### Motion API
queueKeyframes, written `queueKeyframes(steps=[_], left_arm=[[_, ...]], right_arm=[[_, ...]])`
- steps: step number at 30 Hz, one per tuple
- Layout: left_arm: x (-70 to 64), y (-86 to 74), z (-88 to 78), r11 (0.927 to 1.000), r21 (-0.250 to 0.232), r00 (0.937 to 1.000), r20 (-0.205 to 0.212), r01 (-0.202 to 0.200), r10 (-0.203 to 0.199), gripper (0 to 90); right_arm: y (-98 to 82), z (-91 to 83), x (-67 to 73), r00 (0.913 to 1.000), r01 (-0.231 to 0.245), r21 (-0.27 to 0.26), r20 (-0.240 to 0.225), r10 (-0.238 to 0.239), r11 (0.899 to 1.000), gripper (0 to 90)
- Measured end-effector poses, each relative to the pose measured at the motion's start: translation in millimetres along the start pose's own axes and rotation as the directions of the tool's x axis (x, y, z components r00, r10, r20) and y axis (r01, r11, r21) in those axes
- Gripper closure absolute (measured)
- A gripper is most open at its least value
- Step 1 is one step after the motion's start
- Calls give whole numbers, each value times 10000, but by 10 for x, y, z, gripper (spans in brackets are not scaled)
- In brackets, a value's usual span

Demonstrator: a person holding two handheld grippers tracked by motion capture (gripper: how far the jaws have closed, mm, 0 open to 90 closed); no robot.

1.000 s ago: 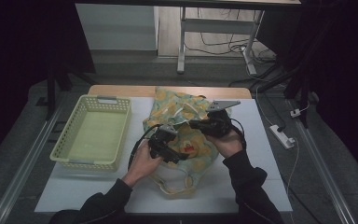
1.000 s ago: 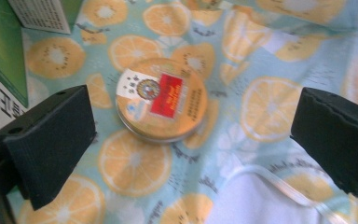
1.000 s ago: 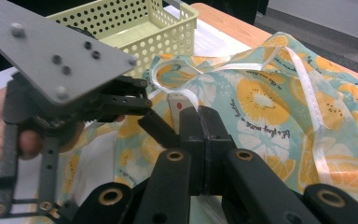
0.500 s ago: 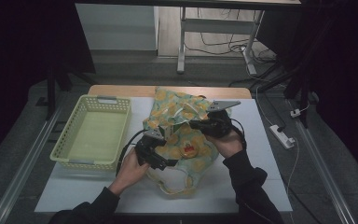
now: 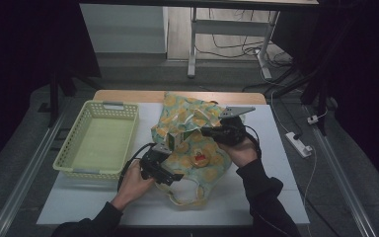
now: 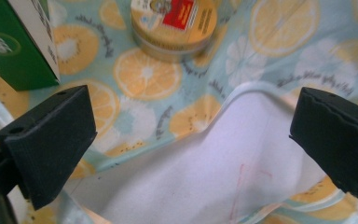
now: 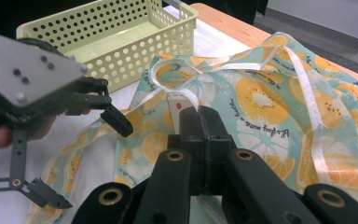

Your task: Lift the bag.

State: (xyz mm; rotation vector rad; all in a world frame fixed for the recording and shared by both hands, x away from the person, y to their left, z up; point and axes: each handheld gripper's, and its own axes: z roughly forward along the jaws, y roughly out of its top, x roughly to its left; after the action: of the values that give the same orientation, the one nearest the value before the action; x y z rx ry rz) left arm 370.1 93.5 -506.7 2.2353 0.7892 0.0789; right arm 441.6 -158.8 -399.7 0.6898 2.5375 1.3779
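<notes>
Left gripper (image 5: 170, 176) has slid back toward the near edge of the citrus-print fabric tote bag (image 5: 192, 126) since a second ago — jaws apart, nothing between them, hovering at the bag's mouth. Likely lining up to grab the rim.

Right gripper (image 7: 198, 122) is clamped together on the bag's cloth by the white ribbon handle (image 7: 303, 74).

Green carton (image 6: 16, 46) and round yellow tin with red label (image 6: 175, 21) lie inside the bag on the white table (image 5: 276, 192) — writing unreadable.

Pale-yellow perforated plastic basket (image 5: 96, 140) sits beside the bag.

Bag (image 5: 193, 143) at table (image 5: 281, 192) centre, basket (image 5: 98, 140) at its 9 o'clock, just beside. Carton (image 5: 180, 140) and tin (image 5: 201, 159) lie inside the bag's mouth, tin at the carton's 4 o'clock. Left gripper (image 5: 170, 175) at bag's 7 o'clock over its near edge; right gripper (image 5: 208, 132) at bag's 3 o'clock, on a fold. Power strip (image 5: 298, 144) on floor at table's 3 o'clock
</notes>
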Motion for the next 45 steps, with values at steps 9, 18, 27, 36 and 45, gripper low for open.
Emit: queueKeyframes(steps=[9,18,27,36,45], left_arm=[[49,-66,228,9969,722,9994,110,-323,316,3],[13,-109,264,9866,1361,9906,-903,-899,1027,172],[29,-65,210,9888,1426,9929,-1025,-449,598,593],[60,-29,226,9900,1396,9976,-682,203,-108,895],[32,1,197,9874,1384,9942,-857,769,-654,898]], right_arm=[[-4,21,7,10000,35,62,-39,-35,10000,900],[0,3,2,10000,-2,3,-19,2,10000,900],[2,18,12,10000,52,23,-38,-52,10000,900],[1,19,9,10000,52,40,-51,-52,10000,900],[0,8,1,10000,5,19,-21,-5,10000,900]])
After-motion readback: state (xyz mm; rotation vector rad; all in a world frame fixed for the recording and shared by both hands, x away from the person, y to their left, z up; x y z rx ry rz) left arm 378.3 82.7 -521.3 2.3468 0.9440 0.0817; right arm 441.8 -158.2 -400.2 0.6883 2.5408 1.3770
